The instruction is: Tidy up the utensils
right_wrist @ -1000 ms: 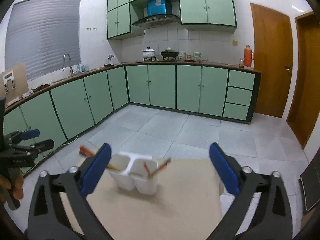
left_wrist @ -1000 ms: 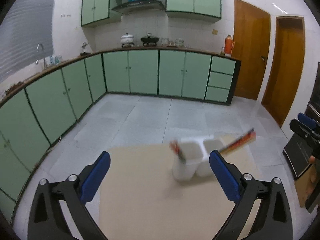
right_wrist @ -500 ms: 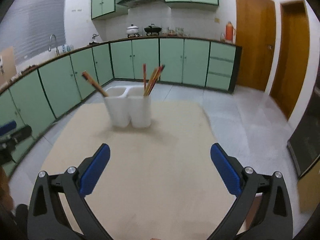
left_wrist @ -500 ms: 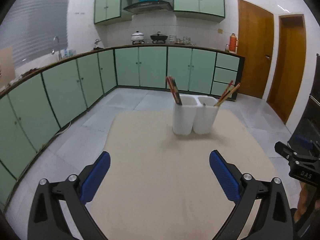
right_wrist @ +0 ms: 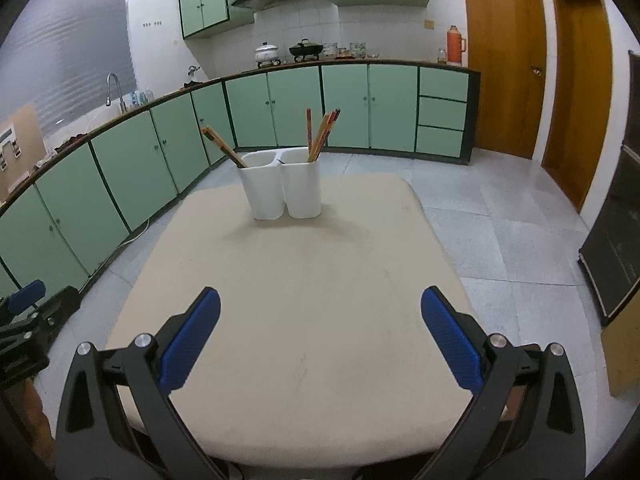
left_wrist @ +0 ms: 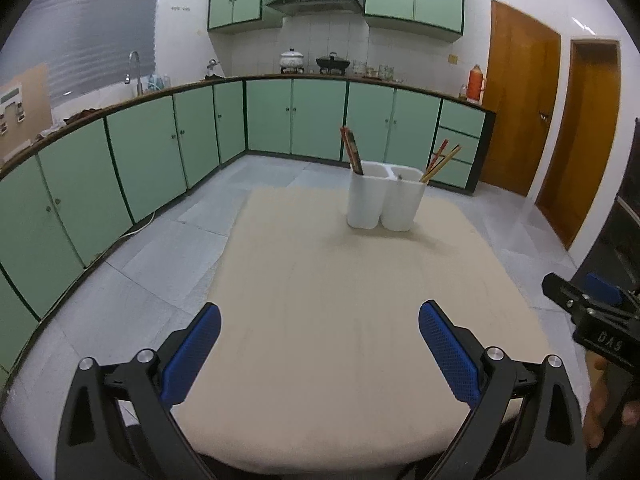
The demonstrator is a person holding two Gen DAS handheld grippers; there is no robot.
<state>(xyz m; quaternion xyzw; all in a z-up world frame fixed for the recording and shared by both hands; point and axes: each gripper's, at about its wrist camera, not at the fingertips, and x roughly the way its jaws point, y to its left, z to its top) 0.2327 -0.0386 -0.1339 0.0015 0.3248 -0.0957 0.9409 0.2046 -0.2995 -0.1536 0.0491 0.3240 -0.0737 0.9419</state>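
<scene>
A white two-compartment utensil holder (left_wrist: pixel 385 198) (right_wrist: pixel 281 190) stands at the far end of the beige table (left_wrist: pixel 340 320) (right_wrist: pixel 304 320). Dark chopsticks (left_wrist: pixel 352 151) (right_wrist: pixel 222 147) lean in its left compartment. Reddish-orange chopsticks (left_wrist: pixel 440 163) (right_wrist: pixel 320 134) lean in its right compartment. My left gripper (left_wrist: pixel 319 350) is open and empty over the near end of the table. My right gripper (right_wrist: pixel 320 344) is open and empty, also at the near end. Each gripper shows at the edge of the other's view.
Green cabinets (left_wrist: pixel 160 152) run along the left and back walls under a counter with pots (left_wrist: pixel 292 58). Two wooden doors (left_wrist: pixel 520 112) are at the right. A dark appliance (right_wrist: pixel 616 256) stands at the right of the table.
Both grippers have drawn back and lowered to the near end of the table. The holder now stands farther away and sits still. Both stay open and empty.
</scene>
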